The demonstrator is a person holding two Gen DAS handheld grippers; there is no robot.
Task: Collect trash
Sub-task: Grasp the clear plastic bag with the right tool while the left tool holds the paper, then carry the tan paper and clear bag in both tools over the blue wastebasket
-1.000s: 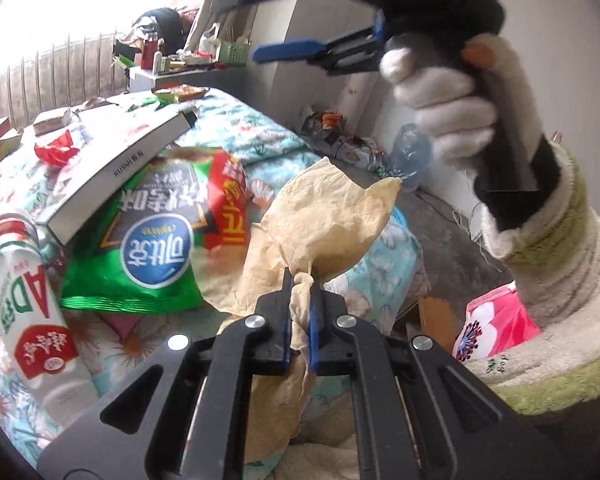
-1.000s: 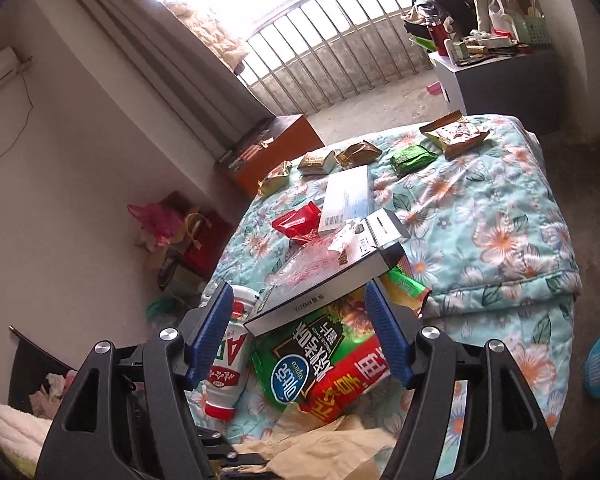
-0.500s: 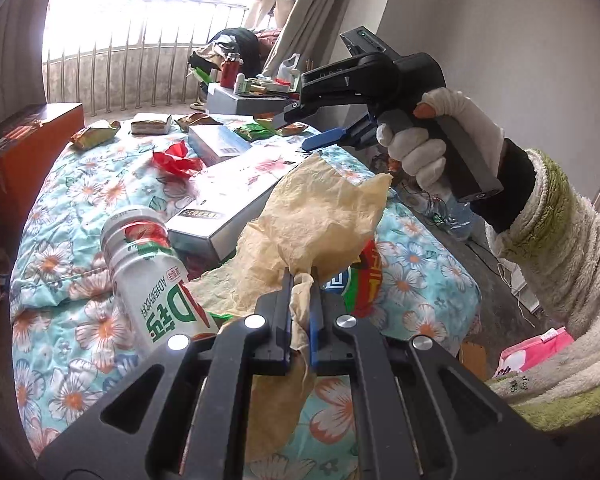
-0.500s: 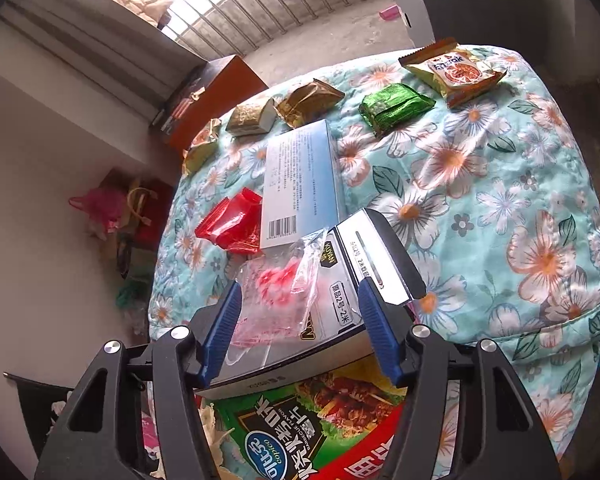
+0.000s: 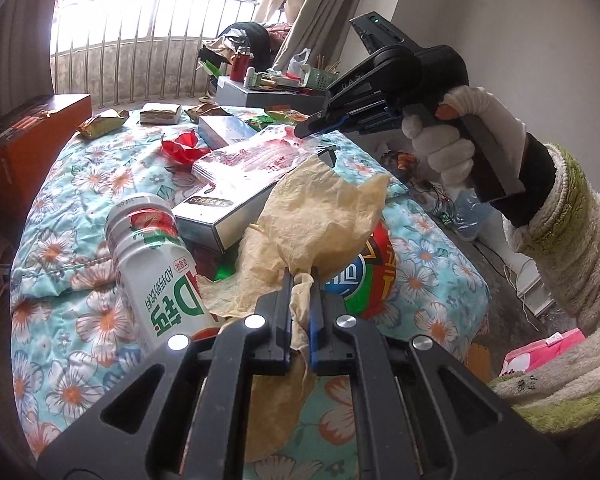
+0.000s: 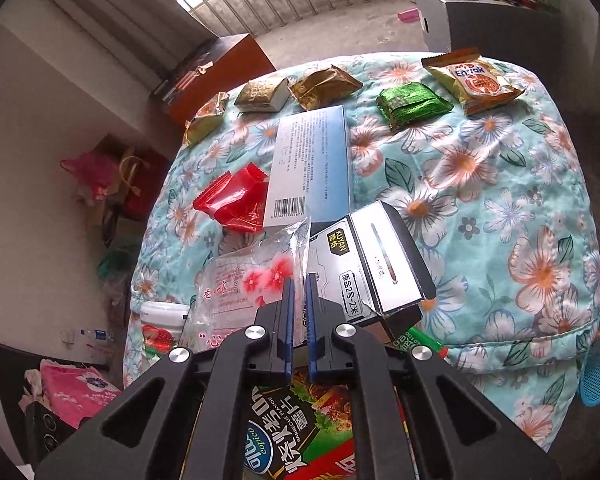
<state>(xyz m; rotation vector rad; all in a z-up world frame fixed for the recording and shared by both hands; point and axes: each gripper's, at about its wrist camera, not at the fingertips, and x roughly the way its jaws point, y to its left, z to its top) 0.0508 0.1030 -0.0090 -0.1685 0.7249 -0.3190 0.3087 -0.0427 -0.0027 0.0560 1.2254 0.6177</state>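
Reaching in from the frame's right, the right claw (image 5: 306, 130) is clenched on a clear wrapper (image 6: 256, 280); crumpled paper (image 5: 324, 216) is gripped upright by the left claw (image 5: 300, 280).

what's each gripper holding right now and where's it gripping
Left gripper pinches the tan bag at a bunched edge. Right gripper is shut on the clear wrapper's right edge.
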